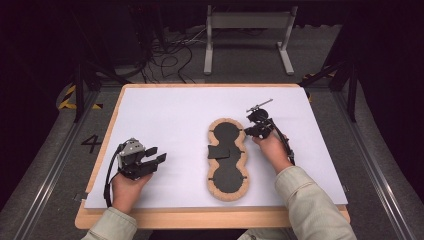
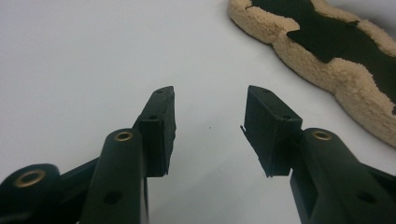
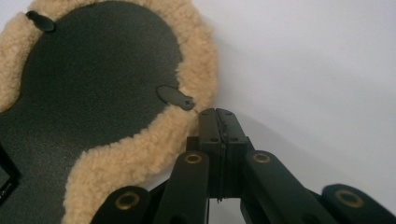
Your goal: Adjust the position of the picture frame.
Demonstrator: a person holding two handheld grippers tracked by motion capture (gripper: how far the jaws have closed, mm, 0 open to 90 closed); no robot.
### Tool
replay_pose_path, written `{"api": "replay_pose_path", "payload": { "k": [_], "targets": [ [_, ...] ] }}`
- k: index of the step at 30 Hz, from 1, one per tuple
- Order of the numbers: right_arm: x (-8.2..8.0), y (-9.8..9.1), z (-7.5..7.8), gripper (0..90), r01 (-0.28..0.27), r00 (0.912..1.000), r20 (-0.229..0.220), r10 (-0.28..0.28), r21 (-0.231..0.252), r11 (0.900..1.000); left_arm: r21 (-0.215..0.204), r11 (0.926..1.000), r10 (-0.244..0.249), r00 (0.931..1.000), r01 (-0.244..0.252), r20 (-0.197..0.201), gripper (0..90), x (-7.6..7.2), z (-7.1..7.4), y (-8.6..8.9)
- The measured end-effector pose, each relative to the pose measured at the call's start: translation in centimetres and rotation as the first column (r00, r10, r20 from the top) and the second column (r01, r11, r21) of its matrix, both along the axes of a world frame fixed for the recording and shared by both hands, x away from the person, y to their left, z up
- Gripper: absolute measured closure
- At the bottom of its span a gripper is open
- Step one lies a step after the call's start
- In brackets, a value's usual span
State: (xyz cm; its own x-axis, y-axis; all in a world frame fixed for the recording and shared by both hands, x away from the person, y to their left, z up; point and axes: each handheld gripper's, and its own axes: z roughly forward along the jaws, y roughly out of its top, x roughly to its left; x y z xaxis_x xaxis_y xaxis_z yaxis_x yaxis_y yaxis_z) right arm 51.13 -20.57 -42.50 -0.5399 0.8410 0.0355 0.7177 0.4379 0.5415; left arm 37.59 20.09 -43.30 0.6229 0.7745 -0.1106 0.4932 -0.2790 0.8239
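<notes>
Right gripper (image 3: pixel 219 114) clenched empty, tips beside the fleece pad's (image 1: pixel 228 192) edge tab (image 3: pixel 176 97), likely to nudge it. Left gripper (image 2: pixel 210 126) released, parked aside on the counter (image 1: pixel 165 110).

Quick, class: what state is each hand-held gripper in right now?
Left hand-held gripper: open, nothing between its jaws.
Right hand-held gripper: shut, holding nothing, beside the fleece pad.
</notes>
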Motion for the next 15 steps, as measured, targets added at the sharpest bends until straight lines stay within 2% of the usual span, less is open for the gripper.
{"api": "replay_pose_path", "payload": {
  "k": [2, 3, 6, 10, 15],
  "targets": [
    [0.1, 0.3, -0.1, 90.0, 0.011, 0.9999, 0.009, -0.011, -0.018, 0.9998, -0.006, 1.0000, -0.001, 1.0000, 0.001, -0.002, 53.8, 0.1, 0.0, 0.0],
    [0.1, 0.5, 0.0, 90.0, 0.022, 0.9997, 0.009, -0.022, -0.007, 0.9997, -0.013, 0.9999, -0.003, 1.0000, 0.003, -0.006, 53.8, 0.1, -0.1, -0.1],
    [0.4, 1.3, 0.0, 90.0, 0.015, 0.9998, 0.015, -0.015, -0.022, 0.9996, -0.013, 0.9999, -0.006, 1.0000, 0.006, -0.007, 53.7, 0.2, -0.1, -0.2],
    [0.8, 2.7, 0.0, 90.0, -0.003, 0.9998, 0.018, 0.003, -0.024, 0.9997, -0.014, 0.9998, -0.013, 0.9999, 0.013, -0.008, 54.0, 0.4, -0.2, -0.3],
    [1.1, 5.1, 0.0, 90.0, -0.044, 0.9987, 0.027, 0.044, -0.002, 0.9990, -0.024, 0.9995, -0.021, 0.9996, 0.021, -0.017, 55.0, 0.5, -0.2, -0.2]
  ]
}}
